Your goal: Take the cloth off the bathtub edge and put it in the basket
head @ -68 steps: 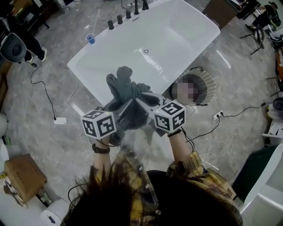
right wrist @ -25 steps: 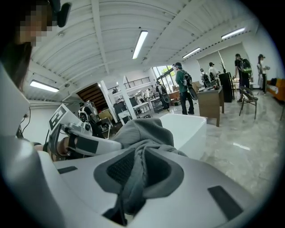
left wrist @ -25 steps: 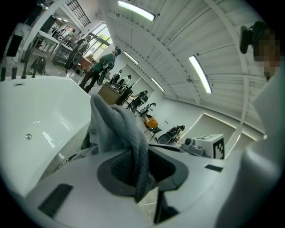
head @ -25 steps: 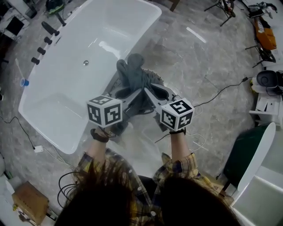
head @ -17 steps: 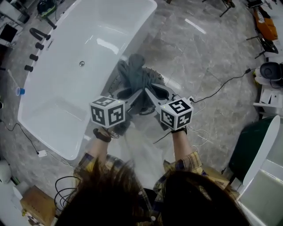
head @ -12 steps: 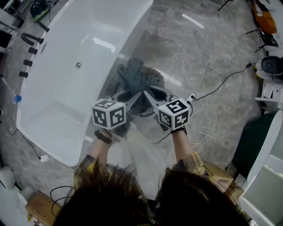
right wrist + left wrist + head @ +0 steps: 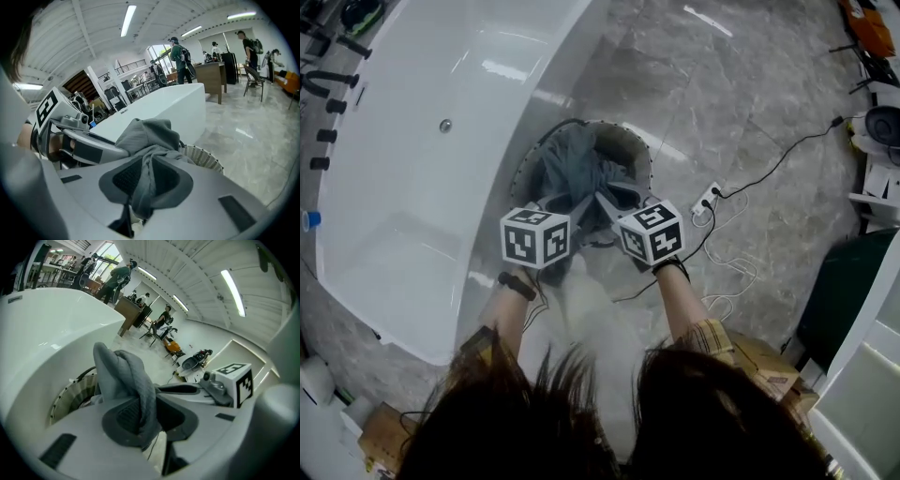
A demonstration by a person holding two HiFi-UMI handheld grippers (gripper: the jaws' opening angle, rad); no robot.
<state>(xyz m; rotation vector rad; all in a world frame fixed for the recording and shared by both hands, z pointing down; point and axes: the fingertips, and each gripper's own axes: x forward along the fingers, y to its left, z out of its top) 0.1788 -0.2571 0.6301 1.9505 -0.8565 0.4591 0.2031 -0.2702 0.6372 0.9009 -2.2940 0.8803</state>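
A: Cloth [image 7: 572,161], head view: bunched over the round basket's [image 7: 643,146] mouth, beside the bathtub [image 7: 412,169].
B: Left gripper view: left gripper [image 7: 142,414] nipped narrow on a grey fold.
A: Right gripper view: right gripper [image 7: 146,180] likewise. Probably soft, light, floppy; best taken by bunched folds.

Head view looked steeply down from over the person's head at the basket [image 7: 639,150] beside the bathtub [image 7: 412,187], while the two gripper views sat super close behind their own jaws, facing outward over the basket, and all three shared the cloth [image 7: 567,164], basket and bathtub.
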